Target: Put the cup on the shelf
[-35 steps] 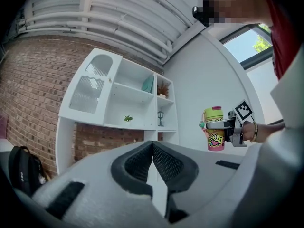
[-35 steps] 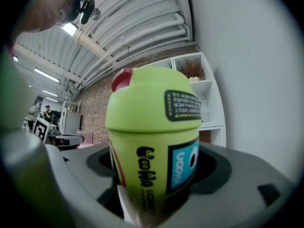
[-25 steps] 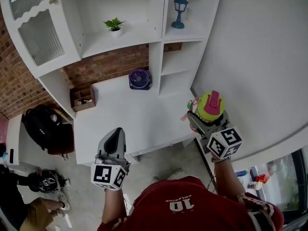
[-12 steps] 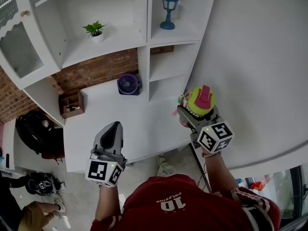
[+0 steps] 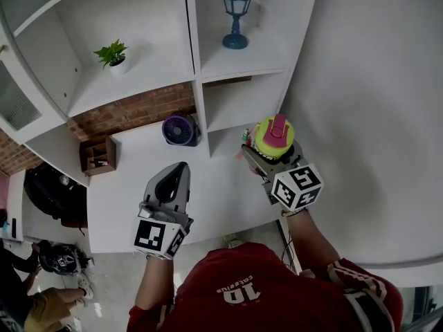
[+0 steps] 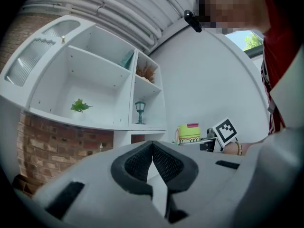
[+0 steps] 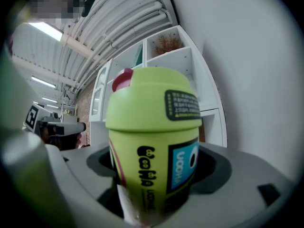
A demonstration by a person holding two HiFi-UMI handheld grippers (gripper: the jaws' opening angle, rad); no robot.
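My right gripper (image 5: 261, 159) is shut on a lime-green cup (image 5: 273, 137) with a pink lid tab, holding it upright in front of the white shelf unit (image 5: 190, 61), level with the low open compartment (image 5: 239, 102). The same cup (image 7: 154, 146) fills the right gripper view, clamped between the jaws. In the left gripper view the cup (image 6: 189, 133) shows small at centre right. My left gripper (image 5: 174, 178) hangs over the white desk (image 5: 131, 178), shut with nothing in it; its pads (image 6: 164, 163) meet.
A blue lantern (image 5: 234, 16) stands on the upper right shelf and a small potted plant (image 5: 112, 54) on the wide shelf. A purple fan (image 5: 178, 128) and a brown wooden box (image 5: 97, 154) sit on the desk. A white wall (image 5: 367, 102) is at right.
Both grippers have moved toward the shelf unit. The cup has risen with the right gripper and now sits closer to the low right compartment.
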